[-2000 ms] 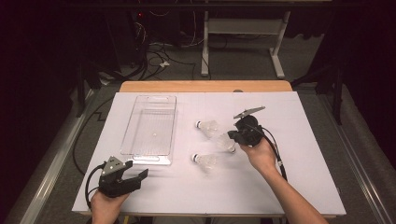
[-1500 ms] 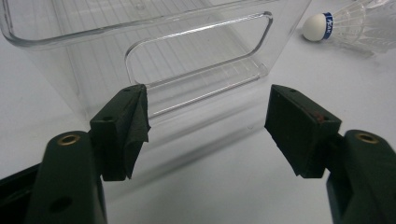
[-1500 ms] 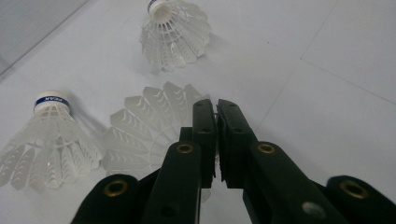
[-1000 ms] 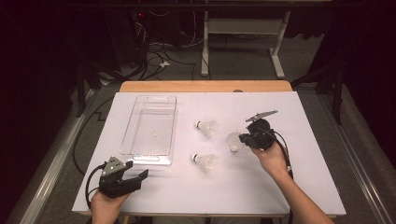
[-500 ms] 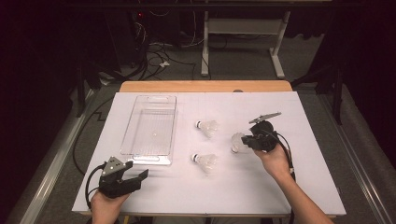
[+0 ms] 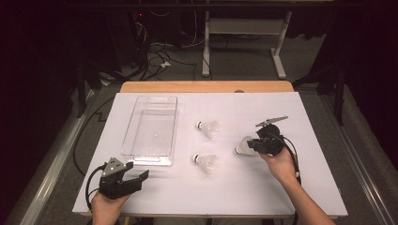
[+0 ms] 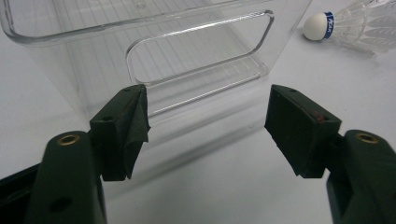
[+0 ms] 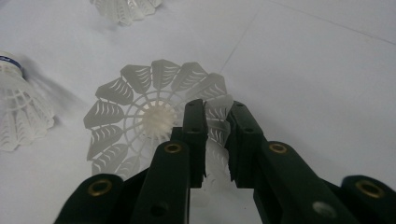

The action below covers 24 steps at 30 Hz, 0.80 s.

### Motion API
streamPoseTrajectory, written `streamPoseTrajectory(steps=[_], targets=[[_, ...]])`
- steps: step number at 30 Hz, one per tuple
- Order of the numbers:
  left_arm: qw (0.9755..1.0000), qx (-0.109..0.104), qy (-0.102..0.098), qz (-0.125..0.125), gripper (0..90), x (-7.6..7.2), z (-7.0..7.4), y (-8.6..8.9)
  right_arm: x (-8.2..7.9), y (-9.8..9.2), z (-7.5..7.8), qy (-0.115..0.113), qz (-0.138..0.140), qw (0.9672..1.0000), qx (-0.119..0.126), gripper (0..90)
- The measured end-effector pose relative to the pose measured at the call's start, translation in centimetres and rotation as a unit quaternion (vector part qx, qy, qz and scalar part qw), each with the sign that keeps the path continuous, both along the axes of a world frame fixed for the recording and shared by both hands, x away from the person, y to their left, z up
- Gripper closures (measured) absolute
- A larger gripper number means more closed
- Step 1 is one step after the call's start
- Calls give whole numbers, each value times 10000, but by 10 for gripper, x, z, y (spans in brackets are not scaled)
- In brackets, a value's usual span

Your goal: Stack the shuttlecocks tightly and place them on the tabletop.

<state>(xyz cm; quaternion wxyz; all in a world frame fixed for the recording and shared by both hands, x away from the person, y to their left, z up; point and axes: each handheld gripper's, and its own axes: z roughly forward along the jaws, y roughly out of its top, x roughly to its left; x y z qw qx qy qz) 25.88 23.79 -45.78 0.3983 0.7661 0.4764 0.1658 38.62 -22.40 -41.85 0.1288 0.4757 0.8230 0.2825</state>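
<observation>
Three white shuttlecocks lie on the white table. One shuttlecock (image 6: 243,146) (image 8: 140,116) sits at the tips of my right gripper (image 6: 252,146) (image 8: 217,109). Its skirt rim is between the jaws, which have just been opening and now stand slightly apart, no longer pressing it. Two more lie left of it, a far shuttlecock (image 6: 209,127) (image 8: 126,7) and a near shuttlecock (image 6: 206,161) (image 8: 18,112) (image 7: 345,23). My left gripper (image 6: 138,178) (image 7: 208,126) rests open at the near left, pointing at the handle end of the clear plastic tray (image 6: 149,97) (image 7: 60,70), nothing between its jaws.
The tray is empty and stands lengthwise left of the table's middle. White sheet (image 6: 300,187) covers the table, with a wooden edge (image 6: 206,87) at the far side. Cables and a stand's legs lie on the floor beyond.
My right gripper has carried its shuttlecock to the right, away from the other two, and its jaws have parted a little. The left gripper has stayed put.
</observation>
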Motion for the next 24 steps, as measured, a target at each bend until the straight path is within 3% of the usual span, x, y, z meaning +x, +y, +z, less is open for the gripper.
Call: streamPoseTrajectory(steps=[12, 24], targets=[[10000, 35, -21, 15, 310, -1, 0, -1, 0, -13, -11, 90, -156, 9998, -49, 742], [10000, 43, -23, 23, 310, -1, 0, -1, 5, -13, -18, 183, -222, 9996, -56, 669]])
